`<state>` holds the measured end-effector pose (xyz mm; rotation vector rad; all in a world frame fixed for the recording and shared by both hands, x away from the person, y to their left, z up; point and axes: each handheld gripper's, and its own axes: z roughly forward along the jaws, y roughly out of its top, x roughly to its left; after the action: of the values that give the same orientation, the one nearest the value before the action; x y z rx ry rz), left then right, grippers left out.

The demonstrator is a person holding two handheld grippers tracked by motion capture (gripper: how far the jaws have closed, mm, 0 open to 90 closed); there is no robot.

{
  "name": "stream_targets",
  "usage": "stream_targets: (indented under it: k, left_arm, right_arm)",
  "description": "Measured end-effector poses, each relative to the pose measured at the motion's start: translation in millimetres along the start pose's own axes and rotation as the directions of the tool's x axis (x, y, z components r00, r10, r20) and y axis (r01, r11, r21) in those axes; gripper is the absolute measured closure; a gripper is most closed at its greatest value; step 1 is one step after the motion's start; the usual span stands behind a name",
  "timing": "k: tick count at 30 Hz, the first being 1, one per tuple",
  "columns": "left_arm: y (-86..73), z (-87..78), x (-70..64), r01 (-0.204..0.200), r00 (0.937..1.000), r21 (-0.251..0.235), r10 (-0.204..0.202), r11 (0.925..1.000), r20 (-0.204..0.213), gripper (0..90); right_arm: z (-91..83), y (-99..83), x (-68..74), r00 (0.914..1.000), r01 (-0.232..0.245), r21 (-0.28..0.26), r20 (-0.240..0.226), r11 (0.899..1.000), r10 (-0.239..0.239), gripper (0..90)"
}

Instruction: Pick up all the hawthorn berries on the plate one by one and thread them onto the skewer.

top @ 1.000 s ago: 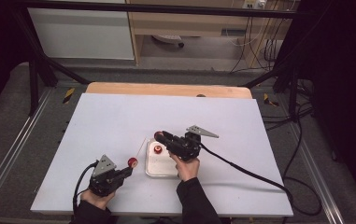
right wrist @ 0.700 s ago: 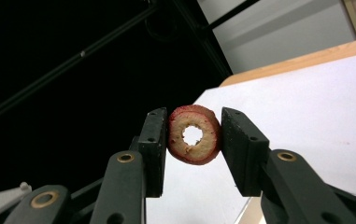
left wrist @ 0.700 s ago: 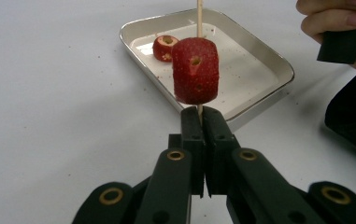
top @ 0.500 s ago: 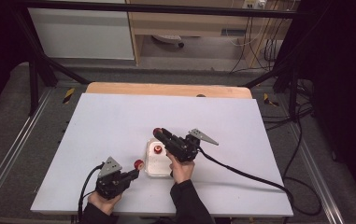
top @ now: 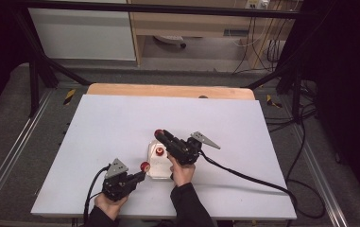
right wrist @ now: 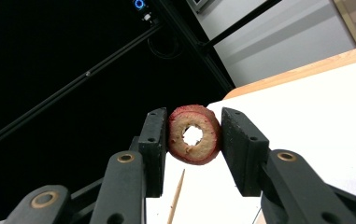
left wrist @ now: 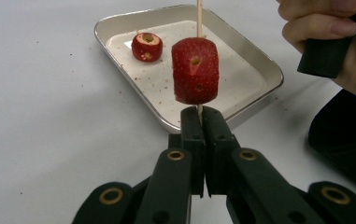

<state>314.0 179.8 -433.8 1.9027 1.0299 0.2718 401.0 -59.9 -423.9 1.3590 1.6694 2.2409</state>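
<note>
The left claw (left wrist: 202, 116) is clamped on a thin wooden skewer (left wrist: 198, 18), its jaws pressed together around the stick just below a red fruit piece (left wrist: 195, 71) threaded onto it. In the left gripper view this skewered piece sits directly above the jaw tips, with the stick rising out of its top, and a small hole shows in its facing side. In the high view the left claw (top: 141, 173) is low on the white bench (top: 111, 118), with the skewered fruit at its tip just beside the near left edge of the tray (top: 156, 174).

The right claw (right wrist: 194, 135) is closed on a cored fruit ring (right wrist: 194, 134), red-skinned with pale flesh and a hole through its middle, gripped on both sides by the jaws. In the high view the right claw (top: 162, 135) is above the far end of the tray, with the ring a red spot at its tip. The tip of the skewer shows below the ring in the right gripper view.

The tray (left wrist: 255, 56) is a shallow metal dish with a white floor, resting on the bench. In it lies one more cored red piece (left wrist: 146, 46), hole upward, near the far corner, with reddish crumbs scattered around. A hand (left wrist: 334, 42) holding the right gripper's handle is beside the tray.
</note>
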Motion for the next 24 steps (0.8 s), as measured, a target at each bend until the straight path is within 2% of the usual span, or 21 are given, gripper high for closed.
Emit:
stream_targets:
  k: [12,22,24]
  left_arm:
    - [0.0,2.2,1.1,0.010,0.9999,0.000,-0.010,1.0000,-0.005,88.3]
    - [1.0,2.3,1.1,0.044,0.9990,-0.015,-0.044,0.9989,0.003,88.3]
    - [1.4,3.0,0.4,0.061,0.9981,-0.020,-0.061,0.9979,0.009,88.3]
  right_arm:
    - [0.8,-5.9,-0.8,1.0000,-0.001,-0.004,-0.010,1.000,0.000,62.4]
    - [0.9,-11.6,-1.3,0.9999,0.009,0.009,-0.012,1.000,-0.009,62.5]
    - [1.0,-14.1,-1.1,0.9999,0.004,0.013,-0.013,1.000,-0.004,62.5]
